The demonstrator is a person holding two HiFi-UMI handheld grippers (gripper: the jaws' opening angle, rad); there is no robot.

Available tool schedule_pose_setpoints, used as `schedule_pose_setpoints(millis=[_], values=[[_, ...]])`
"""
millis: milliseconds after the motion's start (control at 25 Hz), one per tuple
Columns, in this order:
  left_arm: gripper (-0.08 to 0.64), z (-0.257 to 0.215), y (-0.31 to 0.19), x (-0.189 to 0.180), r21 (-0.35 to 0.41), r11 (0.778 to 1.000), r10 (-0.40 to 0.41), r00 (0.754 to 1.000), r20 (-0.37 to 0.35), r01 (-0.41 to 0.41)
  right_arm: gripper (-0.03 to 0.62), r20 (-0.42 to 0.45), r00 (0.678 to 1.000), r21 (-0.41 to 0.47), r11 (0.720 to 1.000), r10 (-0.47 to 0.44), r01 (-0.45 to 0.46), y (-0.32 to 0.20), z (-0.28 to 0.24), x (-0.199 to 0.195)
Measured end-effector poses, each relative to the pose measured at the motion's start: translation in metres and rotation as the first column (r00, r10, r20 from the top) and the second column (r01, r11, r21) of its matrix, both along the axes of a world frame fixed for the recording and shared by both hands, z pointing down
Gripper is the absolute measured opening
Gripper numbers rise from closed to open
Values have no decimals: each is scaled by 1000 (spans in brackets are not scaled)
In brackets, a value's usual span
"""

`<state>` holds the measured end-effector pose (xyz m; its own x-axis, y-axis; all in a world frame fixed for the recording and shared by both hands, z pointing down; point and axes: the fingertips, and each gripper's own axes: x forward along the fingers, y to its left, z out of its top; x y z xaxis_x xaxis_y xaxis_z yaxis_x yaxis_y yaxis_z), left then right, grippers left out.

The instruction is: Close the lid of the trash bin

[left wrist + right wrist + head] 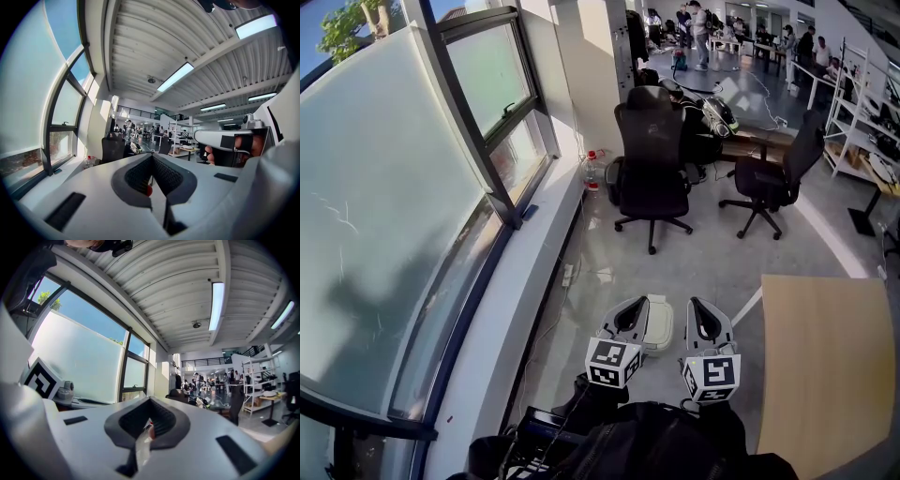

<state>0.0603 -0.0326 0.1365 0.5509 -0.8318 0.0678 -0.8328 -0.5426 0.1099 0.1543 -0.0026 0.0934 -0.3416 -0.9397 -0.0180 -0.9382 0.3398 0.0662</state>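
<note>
- While both tools are held level side by side, the left gripper (151,157) has its jaws shut tip to tip w/ nothing btwn them.
- The right gripper (150,401) is the same: jaws together, empty.
- Neither touches anything. In the head view they point to 12 o'clock, over bare grey floor.
- The pale cream, rounded-rectangular plastic trash bin (660,326) stands on the floor below, seen in the gap btwn the two grippers and just ahead of the person.
- Its top reads as one flat pale face from above, so the lid looks down. The view is steep and the grippers cover both sides, so can't be sure.
- Progress, as a judgement: either the closing is done and the tools are clear, or no contact's been made yet. If the lid's up, all that's left is to lower a gripper and press it flat.
- At 3 o'clock: a light wooden tabletop (830,366), near the right gripper.
- At 9 o'clock: a tall frosted-glass window w/ dark frame (384,216).
- Far at 12 o'clock: a black mesh office chair (652,155), well apart from the bin.
</note>
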Motion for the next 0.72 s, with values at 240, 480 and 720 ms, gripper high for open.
schedule_pose_setpoints(millis=[240, 480, 720], values=[[2, 4, -5, 2, 2, 1000, 1, 1000, 2, -1, 5, 2, 1000, -2, 1000, -13, 13, -4, 5, -1], [2, 2, -7, 0, 3, 1000, -2, 1000, 4, 2, 5, 2, 1000, -8, 1000, -21, 21, -7, 5, -3], [2, 5, -14, 1, 7, 1000, -1, 1000, 7, 1, 5, 1, 1000, -8, 1000, -30, 30, -13, 10, -5]])
